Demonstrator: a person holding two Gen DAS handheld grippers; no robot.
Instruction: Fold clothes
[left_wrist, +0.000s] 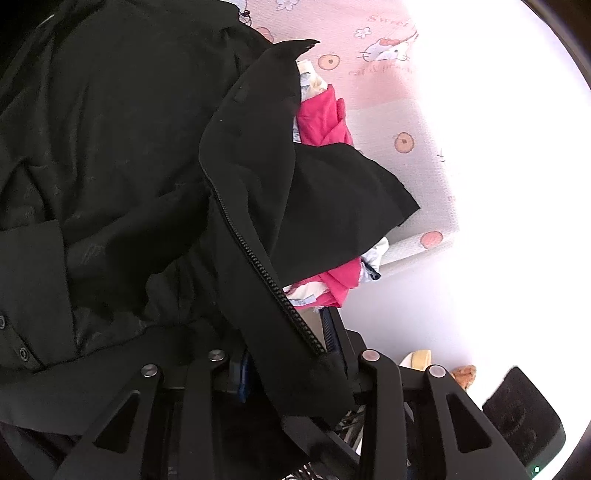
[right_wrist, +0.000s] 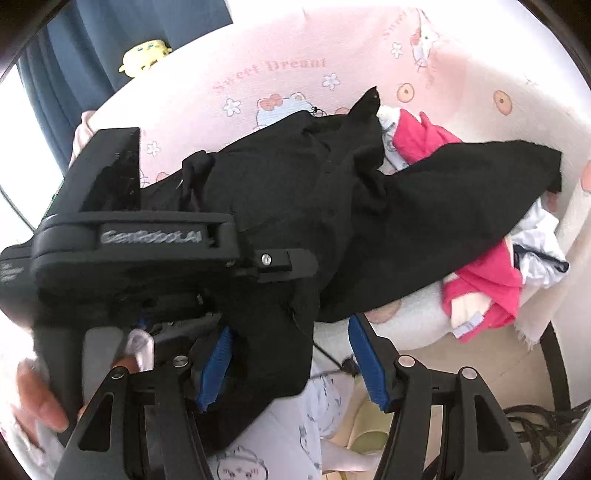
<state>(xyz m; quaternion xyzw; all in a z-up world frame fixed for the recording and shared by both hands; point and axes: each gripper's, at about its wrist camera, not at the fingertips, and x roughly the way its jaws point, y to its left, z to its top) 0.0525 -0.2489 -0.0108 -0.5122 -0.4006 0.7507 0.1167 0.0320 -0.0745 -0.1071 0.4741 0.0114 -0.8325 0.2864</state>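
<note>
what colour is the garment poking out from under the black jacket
Bright pink, with white cloth bunched beside it; the right wrist view shows it best.

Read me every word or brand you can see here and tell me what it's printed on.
"Sweet Dream": on the pink cartoon bedsheet.
"GenRobot.AI": on the left gripper body, seen from the right wrist.
Small white print at that body's left end: too blurred.
Pink lettering under the sheet's cat drawing in the left wrist view: unreadable.

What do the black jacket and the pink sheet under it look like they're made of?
Black jacket: looks like smooth matte woven synthetic, with a chunky, probably plastic zipper and faintly patterned lining. Pink sheet: soft printed fabric, probably cotton or fleece; the weave is too blurred to tell.
</note>
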